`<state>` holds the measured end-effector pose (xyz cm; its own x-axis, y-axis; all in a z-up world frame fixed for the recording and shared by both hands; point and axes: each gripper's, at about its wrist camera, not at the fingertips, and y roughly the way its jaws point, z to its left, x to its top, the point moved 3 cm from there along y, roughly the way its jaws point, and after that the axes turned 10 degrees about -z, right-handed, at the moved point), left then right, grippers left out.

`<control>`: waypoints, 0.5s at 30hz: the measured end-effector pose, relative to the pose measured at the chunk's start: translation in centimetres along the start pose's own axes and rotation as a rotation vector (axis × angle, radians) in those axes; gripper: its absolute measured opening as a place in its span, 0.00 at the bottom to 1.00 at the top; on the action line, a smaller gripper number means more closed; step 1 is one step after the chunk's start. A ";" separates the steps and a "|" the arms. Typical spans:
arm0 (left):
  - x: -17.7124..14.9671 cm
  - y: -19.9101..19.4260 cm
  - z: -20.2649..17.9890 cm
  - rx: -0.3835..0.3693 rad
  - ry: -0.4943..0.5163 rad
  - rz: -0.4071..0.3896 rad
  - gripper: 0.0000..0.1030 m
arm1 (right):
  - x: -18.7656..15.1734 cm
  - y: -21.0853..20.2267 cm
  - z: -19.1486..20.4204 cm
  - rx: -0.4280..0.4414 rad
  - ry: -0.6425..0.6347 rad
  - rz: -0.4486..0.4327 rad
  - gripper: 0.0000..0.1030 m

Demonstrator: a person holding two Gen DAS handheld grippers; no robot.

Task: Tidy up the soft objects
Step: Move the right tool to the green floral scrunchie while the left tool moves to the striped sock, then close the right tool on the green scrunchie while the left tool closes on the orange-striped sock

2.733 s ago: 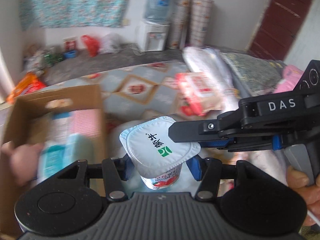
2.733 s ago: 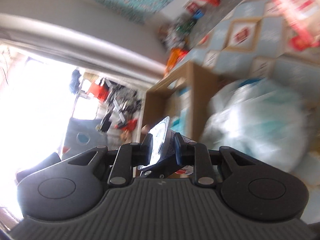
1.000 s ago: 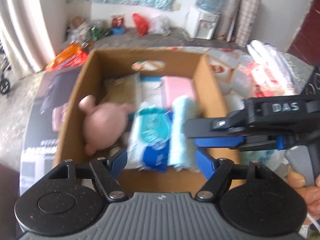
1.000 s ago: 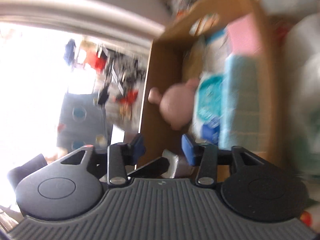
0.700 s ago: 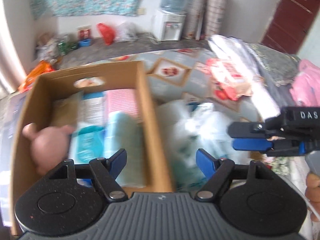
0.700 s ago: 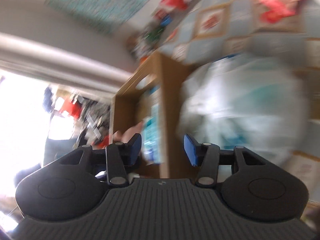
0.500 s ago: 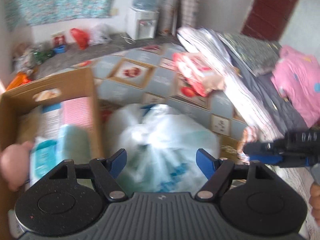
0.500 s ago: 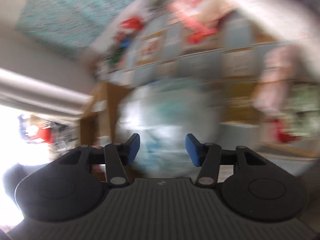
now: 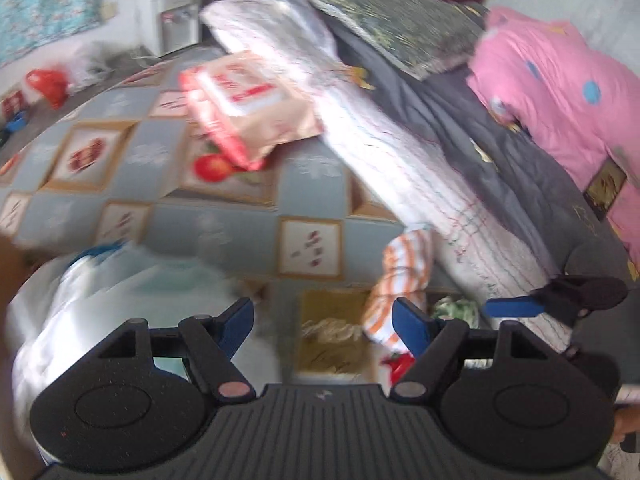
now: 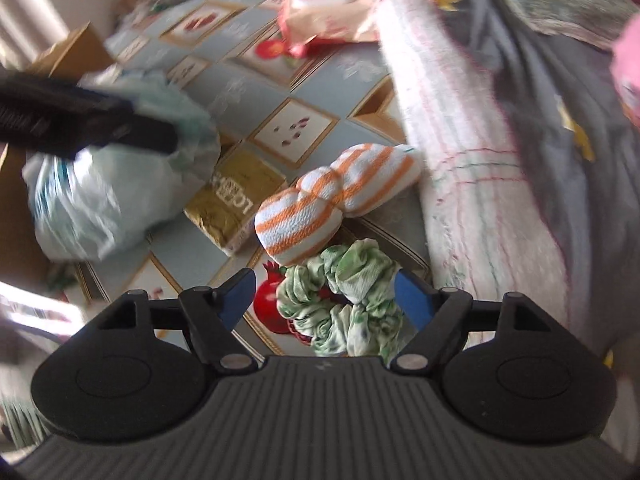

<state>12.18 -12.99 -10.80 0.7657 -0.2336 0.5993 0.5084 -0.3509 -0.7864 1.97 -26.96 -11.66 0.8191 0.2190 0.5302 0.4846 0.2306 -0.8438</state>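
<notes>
Swung off the box, right tongs [image 10: 324, 294] straddle a ruffled green scrunchie [image 10: 344, 300].

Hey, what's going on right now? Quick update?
Both tools open, empty. Right tool just over green scrunchie; striped cloth just beyond it, touching. Left tool hovering over the bed. Nothing blocking.

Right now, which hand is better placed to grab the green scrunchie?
Right. The right tongs are open with the green scrunchie directly between the fingers. The left tongs, also open, face the gold packet instead.
</notes>
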 end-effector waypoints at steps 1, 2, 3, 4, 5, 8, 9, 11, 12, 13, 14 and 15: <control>0.3 0.9 -0.6 -0.008 0.016 0.013 0.75 | 0.0 0.2 0.1 0.001 -0.030 0.007 0.76; 0.5 1.7 -1.2 -0.011 0.030 0.028 0.75 | -0.1 0.7 0.2 -0.002 -0.058 0.014 0.77; 0.8 2.5 -1.8 -0.016 0.044 0.037 0.75 | -0.3 1.0 0.3 -0.002 -0.083 0.017 0.77; 1.0 3.3 -2.3 -0.024 0.053 0.044 0.75 | -0.4 1.4 0.3 -0.002 -0.101 0.019 0.78; 1.1 3.9 -2.8 -0.030 0.063 0.053 0.75 | -0.6 1.8 0.3 -0.003 -0.114 0.022 0.78; 1.3 6.2 -4.3 -0.030 0.094 0.089 0.75 | -1.0 2.6 0.3 -0.011 -0.148 0.031 0.79; 1.3 6.9 -4.8 -0.025 0.110 0.104 0.75 | -1.1 2.8 0.2 -0.017 -0.158 0.032 0.79; 1.1 7.9 -5.7 -0.022 0.137 0.112 0.75 | -1.2 3.1 -0.2 -0.026 -0.152 0.035 0.78; 1.0 8.4 -6.0 -0.027 0.139 0.120 0.75 | -1.1 3.2 -0.5 -0.028 -0.137 0.036 0.78; 0.9 8.9 -6.2 -0.034 0.133 0.132 0.74 | -1.1 3.3 -0.8 -0.028 -0.117 0.036 0.77; 0.8 9.4 -6.4 -0.041 0.125 0.146 0.73 | -1.0 3.3 -1.1 -0.028 -0.098 0.032 0.77; 0.6 9.9 -6.5 -0.044 0.118 0.157 0.70 | -0.9 3.3 -1.3 -0.029 -0.082 0.026 0.76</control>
<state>15.11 -22.52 -17.19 0.7813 -0.3923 0.4855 0.3668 -0.3407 -0.8657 3.23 -27.67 -15.05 0.8041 0.3021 0.5120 0.4730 0.1966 -0.8589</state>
